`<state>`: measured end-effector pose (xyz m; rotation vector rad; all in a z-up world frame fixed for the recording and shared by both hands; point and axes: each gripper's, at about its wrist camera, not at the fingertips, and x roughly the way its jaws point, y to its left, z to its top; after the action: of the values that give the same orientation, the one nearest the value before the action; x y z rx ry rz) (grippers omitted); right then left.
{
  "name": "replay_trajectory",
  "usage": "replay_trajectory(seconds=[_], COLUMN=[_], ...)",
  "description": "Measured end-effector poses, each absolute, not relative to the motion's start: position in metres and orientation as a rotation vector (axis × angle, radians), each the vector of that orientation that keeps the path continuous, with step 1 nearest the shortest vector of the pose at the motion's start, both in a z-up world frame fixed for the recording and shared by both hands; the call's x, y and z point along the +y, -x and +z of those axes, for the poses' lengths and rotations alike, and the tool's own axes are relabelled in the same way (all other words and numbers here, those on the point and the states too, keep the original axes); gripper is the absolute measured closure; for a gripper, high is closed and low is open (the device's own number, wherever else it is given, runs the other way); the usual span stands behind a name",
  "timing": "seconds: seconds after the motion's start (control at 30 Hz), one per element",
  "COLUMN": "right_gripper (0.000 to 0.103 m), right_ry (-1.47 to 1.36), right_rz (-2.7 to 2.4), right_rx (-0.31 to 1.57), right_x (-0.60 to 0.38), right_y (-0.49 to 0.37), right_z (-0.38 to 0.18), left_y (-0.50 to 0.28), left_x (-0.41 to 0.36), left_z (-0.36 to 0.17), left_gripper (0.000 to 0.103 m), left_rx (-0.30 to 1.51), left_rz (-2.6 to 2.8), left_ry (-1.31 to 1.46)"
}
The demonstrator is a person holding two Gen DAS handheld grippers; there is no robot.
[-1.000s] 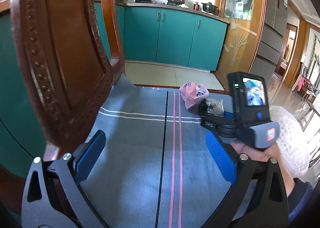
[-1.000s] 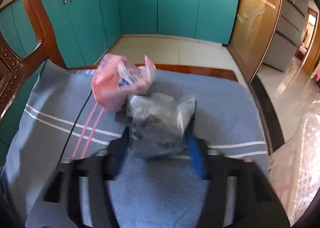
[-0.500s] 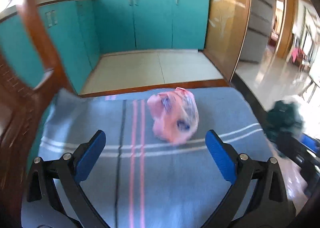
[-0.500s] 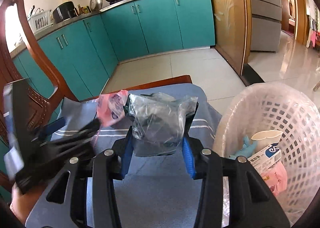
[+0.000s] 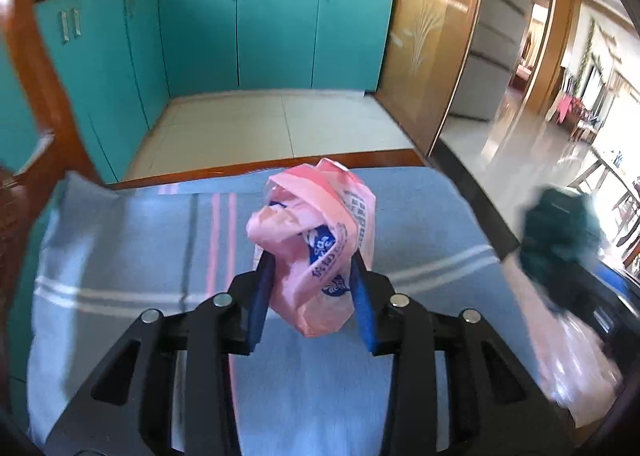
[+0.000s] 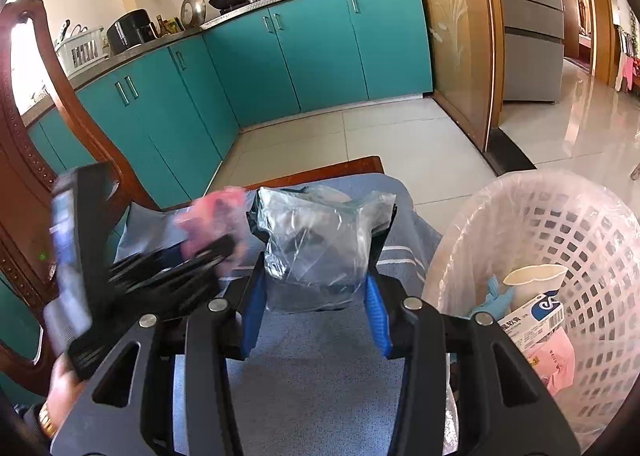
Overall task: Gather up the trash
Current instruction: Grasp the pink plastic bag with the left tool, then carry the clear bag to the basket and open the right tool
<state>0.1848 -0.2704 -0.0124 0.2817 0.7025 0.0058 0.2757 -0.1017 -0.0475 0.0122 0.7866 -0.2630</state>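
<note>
Left wrist view: the left gripper (image 5: 312, 288) is closing, its blue fingers (image 5: 362, 304) on either side of the crumpled pink wrapper (image 5: 316, 244) and pressing into its lower half. The wrapper sits on the blue striped cloth (image 5: 120, 256) that covers the surface, and the fingers take it low, probably so the loose plastic bunches up instead of slipping out. At the right edge, blurred, the other gripper carries a dark bundle; I cannot tell more of it from here.

Right wrist view: the right gripper (image 6: 316, 288) has its fingers (image 6: 376, 308) partly closed on a grey clear-plastic bag (image 6: 316, 244), which bulges above them and hangs clear of the cloth. It is held up and beside the white lattice basket (image 6: 592, 248), seemingly so it can go over the rim next. The basket, lined with thin plastic, already holds a paper cup (image 6: 536, 280), a printed carton (image 6: 532, 320) and a pink scrap (image 6: 556, 364). At left the other gripper, held in a hand (image 6: 60, 384), appears blurred at the pink wrapper.
</note>
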Motion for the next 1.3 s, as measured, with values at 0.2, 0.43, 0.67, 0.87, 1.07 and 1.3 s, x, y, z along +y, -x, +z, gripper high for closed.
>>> replay_trajectory(seconds=[0.2, 0.43, 0.67, 0.87, 1.07, 1.3], right_gripper=[0.059, 0.059, 0.059, 0.059, 0.059, 0.033], right_ry=[-0.235, -0.180, -0.108, -0.115, -0.170, -0.268], right_rz=[0.065, 0.149, 0.156, 0.117, -0.010, -0.292], right_rx=[0.688, 0.646, 0.616, 0.598, 0.538, 0.591], right_x=[-0.245, -0.202, -0.179, -0.186, -0.243, -0.357], right_y=[-0.169, -0.105, -0.071, -0.075, -0.080, -0.090], right_z=[-0.002, 0.007, 0.007, 0.009, 0.021, 0.009], left_y=[-0.182, -0.115, -0.100, -0.101, -0.104, -0.102], left_x=[-0.056, -0.027, -0.018, -0.020, -0.022, -0.040], left_z=[-0.003, 0.015, 0.013, 0.009, 0.008, 0.000], left_gripper=[0.065, 0.065, 0.065, 0.065, 0.065, 0.065], left_rx=[0.695, 0.644, 0.657, 0.662, 0.668, 0.686], left_rz=[-0.187, -0.126, -0.142, -0.160, -0.180, -0.240], left_ry=[0.009, 0.056, 0.062, 0.054, 0.051, 0.031])
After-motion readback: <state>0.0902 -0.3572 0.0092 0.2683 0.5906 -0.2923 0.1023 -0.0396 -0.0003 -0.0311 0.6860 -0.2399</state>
